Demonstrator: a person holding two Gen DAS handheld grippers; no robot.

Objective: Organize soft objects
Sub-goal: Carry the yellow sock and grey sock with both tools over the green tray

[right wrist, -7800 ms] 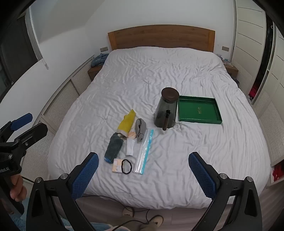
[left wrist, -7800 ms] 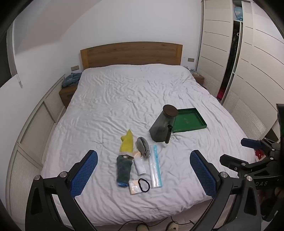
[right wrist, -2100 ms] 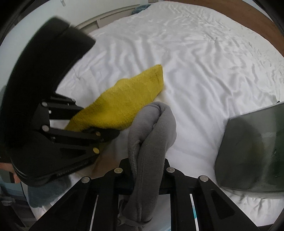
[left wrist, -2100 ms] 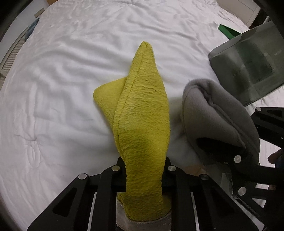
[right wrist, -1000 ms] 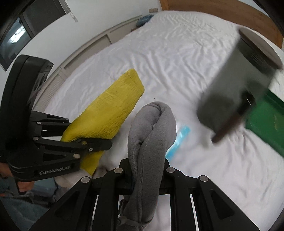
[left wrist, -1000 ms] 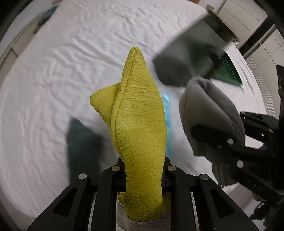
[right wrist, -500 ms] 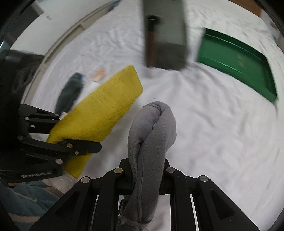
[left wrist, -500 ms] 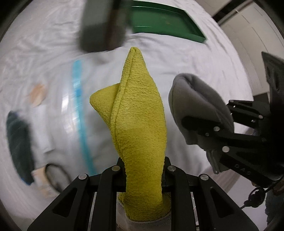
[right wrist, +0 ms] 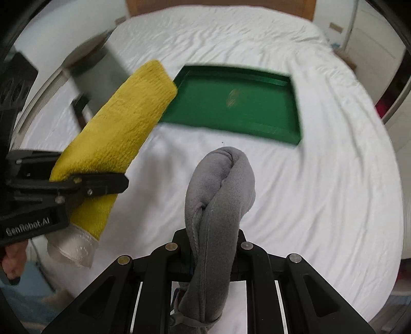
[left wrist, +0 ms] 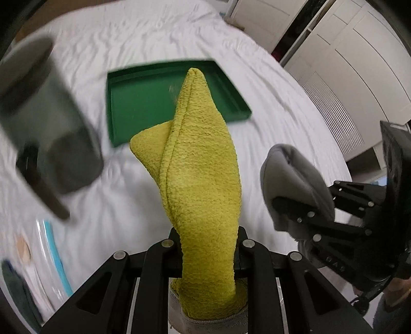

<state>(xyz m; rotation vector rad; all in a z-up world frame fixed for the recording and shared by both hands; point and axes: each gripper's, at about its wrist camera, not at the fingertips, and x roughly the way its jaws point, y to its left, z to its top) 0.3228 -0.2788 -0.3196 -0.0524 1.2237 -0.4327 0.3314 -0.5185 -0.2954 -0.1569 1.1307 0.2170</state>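
At the bottom centre of the left wrist view, my left gripper (left wrist: 208,244) is clenched on the yellow cloth (left wrist: 203,164), which stands up from the jaws to the middle of the frame. At lower right there, and at bottom centre of its own view, my right gripper (right wrist: 209,249) is clamped on the grey cloth (right wrist: 218,195), folded into a thick loop.

I judge this as the carrying step: both soft pieces are off the bed and held over it, with neither yet put down. Beyond them, in the upper middle of both views, lies the green tray (right wrist: 295,128), apparently empty, and it looks the likely place for them. The next move, I think, calls for bringing each cloth over the tray and lowering it inside the rim before letting go, one side each so they do not pile up.

The white bedsheet (right wrist: 321,205) is wrinkled and soft. At left stands a dark container (left wrist: 43,123), blurred. A wooden headboard (right wrist: 218,6) sits at the top edge, and white wardrobe doors (left wrist: 359,66) fill the upper right.
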